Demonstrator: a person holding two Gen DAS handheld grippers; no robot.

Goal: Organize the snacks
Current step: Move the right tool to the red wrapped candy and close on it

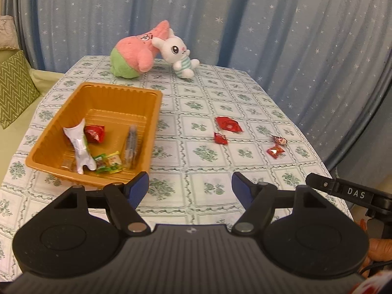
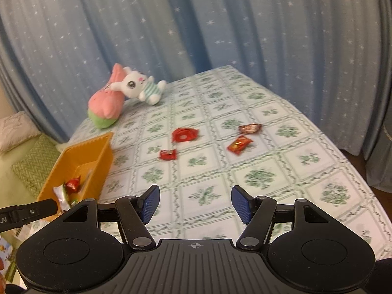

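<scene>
At the far left of the left wrist view we see a green zigzag cushion (image 1: 14, 85), cut off by the frame edge. Next comes the orange tray (image 1: 117, 93) on the desk (image 1: 196, 161), holding a white wrapper (image 1: 80, 147), a red snack (image 1: 95, 133), small green and yellow packets (image 1: 109, 163) and a long dark packet (image 1: 132, 147) that is blurred, so we cannot read it. The tray's near rim is partly hidden behind the left tool (image 1: 190, 186), whose blue pads stand wide apart with nothing between them.

Behind the tray lie a pink and green plush (image 1: 132, 54) and, touching it, a white rabbit plush (image 1: 177, 54), in front of a blue starred curtain (image 1: 269, 24).

Right of the tray, well apart from it, four snacks lie loose on the desk: a larger red packet (image 1: 228, 124), a small red packet (image 1: 220, 138) just beside it, then a dark twisted candy (image 1: 279, 139) and a red candy (image 1: 275, 151) near each other. Their print is too small to make out.

In the right wrist view only a corner of the tray shows at the left, its contents partly hidden behind the left tool's body. The right tool (image 2: 195, 203) hangs over the desk with its pads spread wide and nothing in its grip, well short of the loose snacks. This view is somewhat blurred.
</scene>
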